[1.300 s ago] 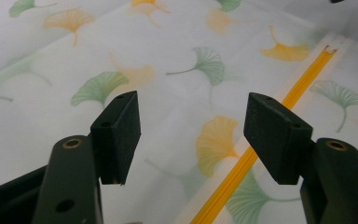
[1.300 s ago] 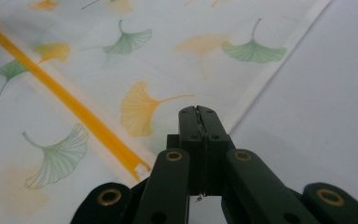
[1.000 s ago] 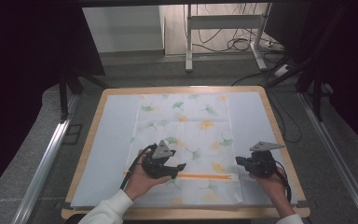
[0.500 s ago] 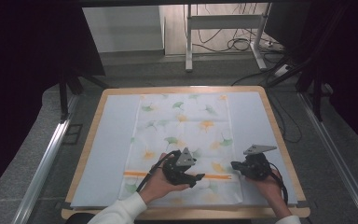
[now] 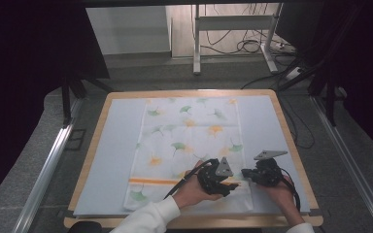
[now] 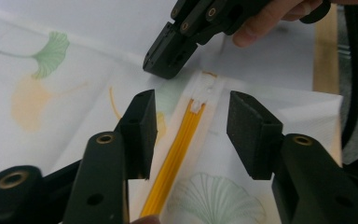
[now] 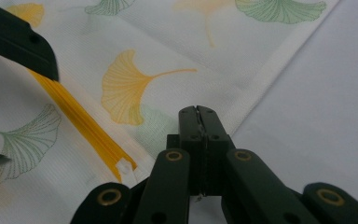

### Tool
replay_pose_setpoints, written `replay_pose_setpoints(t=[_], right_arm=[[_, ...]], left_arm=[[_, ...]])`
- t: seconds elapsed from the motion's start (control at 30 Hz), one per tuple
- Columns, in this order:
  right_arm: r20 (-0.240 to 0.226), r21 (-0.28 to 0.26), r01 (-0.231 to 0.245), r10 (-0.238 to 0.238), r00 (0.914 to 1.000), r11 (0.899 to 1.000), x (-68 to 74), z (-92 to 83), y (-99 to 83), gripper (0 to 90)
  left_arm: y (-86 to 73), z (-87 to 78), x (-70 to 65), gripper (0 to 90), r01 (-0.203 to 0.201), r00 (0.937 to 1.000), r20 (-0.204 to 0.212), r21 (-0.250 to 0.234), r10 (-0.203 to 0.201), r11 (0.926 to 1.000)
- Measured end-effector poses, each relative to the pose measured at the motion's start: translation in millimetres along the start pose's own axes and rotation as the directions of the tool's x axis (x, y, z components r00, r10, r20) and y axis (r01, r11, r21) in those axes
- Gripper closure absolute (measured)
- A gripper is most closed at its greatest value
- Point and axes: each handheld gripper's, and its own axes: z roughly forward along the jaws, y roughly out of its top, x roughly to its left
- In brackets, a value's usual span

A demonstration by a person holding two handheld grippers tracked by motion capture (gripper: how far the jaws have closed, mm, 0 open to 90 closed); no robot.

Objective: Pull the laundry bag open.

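Observation:
A white cloth printed with green and orange ginkgo leaves lies flat on the mat. An orange zip strip runs across its near end. My left gripper sits near the strip's right end. In the left gripper view my left gripper is open, astride the orange strip without its pads touching it; its jaws have just been closing. My right gripper is shut, its tip resting on the cloth just beyond the strip's end.
A pale blue mat covers a wooden-edged table. Metal rails run along both sides on the floor. A stand and loose cables lie beyond the far edge.
My left hand has slid right along the orange strip, from the cloth's left part up to the right gripper, and its jaws have narrowed. The right gripper has stayed put.

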Motion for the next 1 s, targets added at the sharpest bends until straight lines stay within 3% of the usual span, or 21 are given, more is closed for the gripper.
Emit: replay_pose_setpoints(t=[0.5, 0.77, 0.87, 1.0], right_arm=[[-0.042, -0.009, -0.023, 0.023, 0.9988, 1.0, -9.1, 4.6, 4.0, 89.4], [-0.042, -0.007, -0.024, 0.024, 0.9988, 1.0, -10.6, 4.8, 5.0, 89.4], [-0.041, -0.008, -0.026, 0.026, 0.9989, 1.0, -10.7, 5.4, 5.3, 89.4], [-0.041, -0.007, -0.03, 0.03, 0.9987, 1.0, -10.5, 5.3, 5.1, 89.4]], left_arm=[[6.0, 37.7, 0.7, 60.1, -0.004, 0.9995, 0.033, 0.054, 0.003, 0.9985], [10.8, 45.7, 1.8, 62.7, -0.017, 0.9986, 0.051, 0.067, 0.013, 0.9976], [14.3, 48.1, 1.9, 66.1, -0.038, 0.9977, 0.06, 0.081, 0.033, 0.996], [14.0, 48.2, 5.3, 73.4, -0.028, 0.9974, 0.069, 0.081, 0.022, 0.9963]])
